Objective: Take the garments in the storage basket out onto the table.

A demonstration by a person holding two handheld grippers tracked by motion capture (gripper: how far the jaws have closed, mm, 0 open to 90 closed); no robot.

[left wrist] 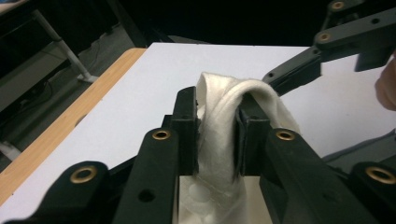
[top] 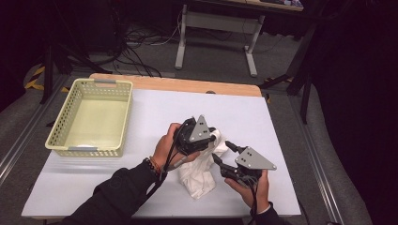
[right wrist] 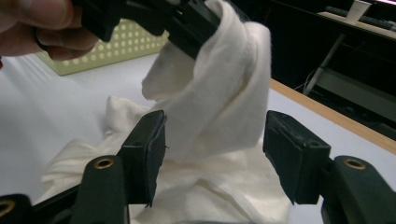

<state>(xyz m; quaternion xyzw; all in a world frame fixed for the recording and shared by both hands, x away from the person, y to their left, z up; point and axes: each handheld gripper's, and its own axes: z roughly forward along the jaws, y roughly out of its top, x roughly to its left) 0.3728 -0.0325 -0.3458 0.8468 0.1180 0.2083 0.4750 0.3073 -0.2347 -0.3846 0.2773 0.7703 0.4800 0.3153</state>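
Gripping white cloth (left wrist: 219,135), left gripper (left wrist: 217,140); right gripper (right wrist: 215,154) slack

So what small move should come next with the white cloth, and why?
Probably lift the left gripper a little toward the basket. Its jaws pinch a fold of the white cloth, while the right gripper stands open around the cloth without pressing it, so one hand alone carries it now.
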